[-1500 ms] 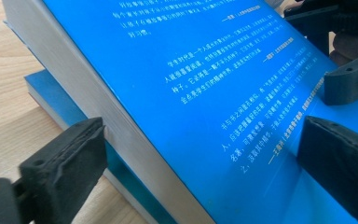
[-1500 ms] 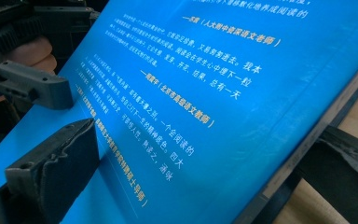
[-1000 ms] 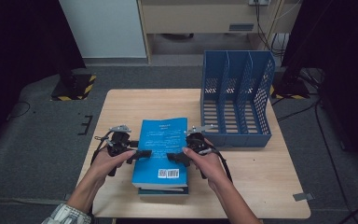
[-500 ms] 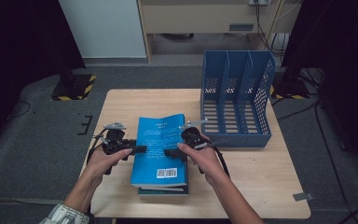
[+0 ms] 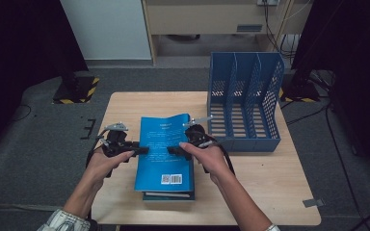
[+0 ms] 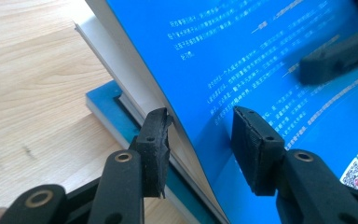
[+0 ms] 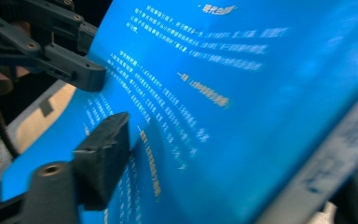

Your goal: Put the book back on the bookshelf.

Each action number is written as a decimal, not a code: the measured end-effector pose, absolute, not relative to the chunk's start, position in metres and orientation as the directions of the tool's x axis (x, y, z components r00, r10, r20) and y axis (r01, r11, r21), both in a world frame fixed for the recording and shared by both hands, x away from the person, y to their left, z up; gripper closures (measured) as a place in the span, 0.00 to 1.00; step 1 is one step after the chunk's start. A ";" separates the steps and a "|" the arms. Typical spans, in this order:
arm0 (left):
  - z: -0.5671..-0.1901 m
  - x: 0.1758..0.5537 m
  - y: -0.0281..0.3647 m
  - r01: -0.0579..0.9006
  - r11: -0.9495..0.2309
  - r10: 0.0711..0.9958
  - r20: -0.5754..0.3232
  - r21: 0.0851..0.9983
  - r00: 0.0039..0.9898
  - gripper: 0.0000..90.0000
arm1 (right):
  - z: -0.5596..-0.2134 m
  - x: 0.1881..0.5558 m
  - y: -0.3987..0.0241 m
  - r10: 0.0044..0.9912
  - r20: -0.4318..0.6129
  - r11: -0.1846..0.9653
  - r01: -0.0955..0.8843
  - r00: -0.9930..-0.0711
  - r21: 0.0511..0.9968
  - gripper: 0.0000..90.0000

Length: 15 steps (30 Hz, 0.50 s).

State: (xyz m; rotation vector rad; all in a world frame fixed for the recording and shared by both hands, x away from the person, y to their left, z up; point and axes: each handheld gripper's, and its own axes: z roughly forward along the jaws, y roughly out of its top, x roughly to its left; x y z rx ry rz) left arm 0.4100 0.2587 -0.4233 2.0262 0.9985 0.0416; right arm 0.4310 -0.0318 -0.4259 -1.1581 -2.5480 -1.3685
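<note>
So there's a blue book [image 5: 166, 144] lying on top of another book [image 5: 167, 195] at the near middle of the wooden table [image 5: 270, 183], and both grippers have it by its side edges. The left gripper [image 5: 142, 150] has just been closing, jaws straddling the left edge with the cover and pages between them, though I can't tell if the pads actually press yet. The right gripper [image 5: 174, 150] has been closing too, one pad flat against the cover. A blue file rack [image 5: 244, 103] stands just right of the book.
</note>
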 end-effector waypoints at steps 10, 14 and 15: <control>-0.410 0.413 0.259 0.621 -0.337 0.673 -0.280 0.708 0.685 0.67 | -0.412 0.435 -0.033 0.592 0.349 0.326 0.611 -0.727 0.721 0.43; -0.401 0.417 0.261 0.613 -0.348 0.676 -0.263 0.709 0.689 0.69 | -0.401 0.438 -0.030 0.587 0.334 0.331 0.594 -0.738 0.733 0.48; -0.399 0.418 0.262 0.612 -0.344 0.676 -0.263 0.712 0.688 0.69 | -0.399 0.439 -0.030 0.584 0.324 0.335 0.584 -0.745 0.740 0.48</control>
